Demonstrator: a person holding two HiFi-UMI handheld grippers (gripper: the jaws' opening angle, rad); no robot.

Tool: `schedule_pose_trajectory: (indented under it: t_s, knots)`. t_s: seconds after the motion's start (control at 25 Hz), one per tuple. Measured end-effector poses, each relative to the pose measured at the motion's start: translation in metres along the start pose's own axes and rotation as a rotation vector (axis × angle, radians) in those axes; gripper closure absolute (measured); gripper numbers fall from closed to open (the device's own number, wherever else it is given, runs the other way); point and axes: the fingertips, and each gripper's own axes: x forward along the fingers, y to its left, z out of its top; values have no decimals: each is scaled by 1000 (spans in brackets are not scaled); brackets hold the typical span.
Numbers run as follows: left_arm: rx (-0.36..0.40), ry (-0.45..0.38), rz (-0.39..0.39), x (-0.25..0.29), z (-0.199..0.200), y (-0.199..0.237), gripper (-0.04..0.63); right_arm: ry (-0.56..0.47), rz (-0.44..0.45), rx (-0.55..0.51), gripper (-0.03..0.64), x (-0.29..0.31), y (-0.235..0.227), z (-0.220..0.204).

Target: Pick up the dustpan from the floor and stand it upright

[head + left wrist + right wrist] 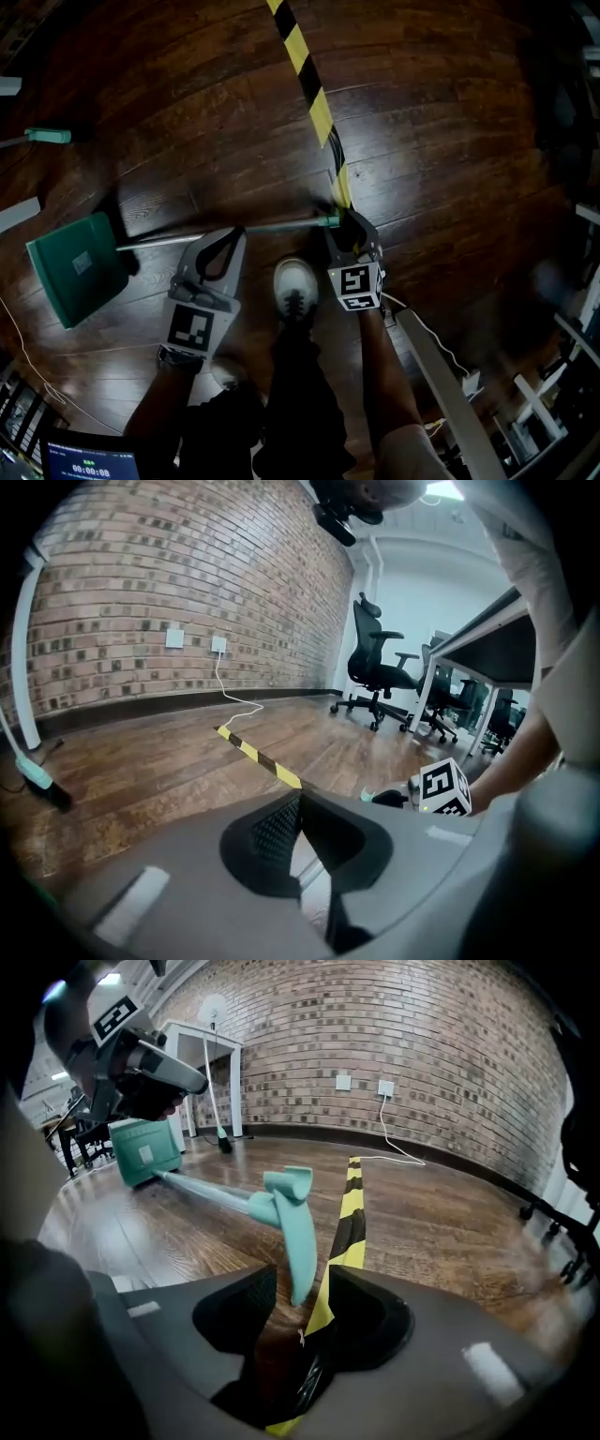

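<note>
- The dustpan is lying flat on the wooden floor at the left of the head view. Its long handle is stretching rightward across the boards, so the task is not yet done.
- The right gripper is pointing down at the green handle end. Its fingers are standing spread, with the tip of that end reaching in between them. The pads are not pressing on it, so nothing is being held on this side.
- That placement is probably giving the person the far end as a lever, which would be the easy way to swing a long handle upright.
- The left gripper is hovering over the middle of the handle. Its fingertips are meeting, pressed together, with only a loop-shaped gap behind them. A pale strip, likely the handle, is showing through that gap, but it does not look pinched.
- The striped tape is running along the floor right under the right gripper, so a closing grip risks catching it too.
- A shoe is standing just behind the handle, between the two grippers.
</note>
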Motion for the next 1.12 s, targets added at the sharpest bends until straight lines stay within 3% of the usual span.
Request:
schedule_pose_trajectory:
  t_s: [0.32, 0.6, 0.84, 1.0, 1.12]
  knots:
    - [5, 11, 22, -7, -12, 7, 595, -45, -27, -54, 446, 18, 3, 5]
    - [-10, 22, 56, -11, -21, 23, 595, -32, -50, -99, 511, 24, -2, 10]
    - [-42, -9, 101, -34, 8, 32, 595, 2, -91, -113, 512, 3, -4, 22]
    - [-25, -29, 108, -59, 32, 29, 595, -11, -124, -122, 515, -30, -11, 52]
    - [-58, -49, 126, -87, 51, 29, 595, -20, -165, -152, 517, -62, -22, 86]
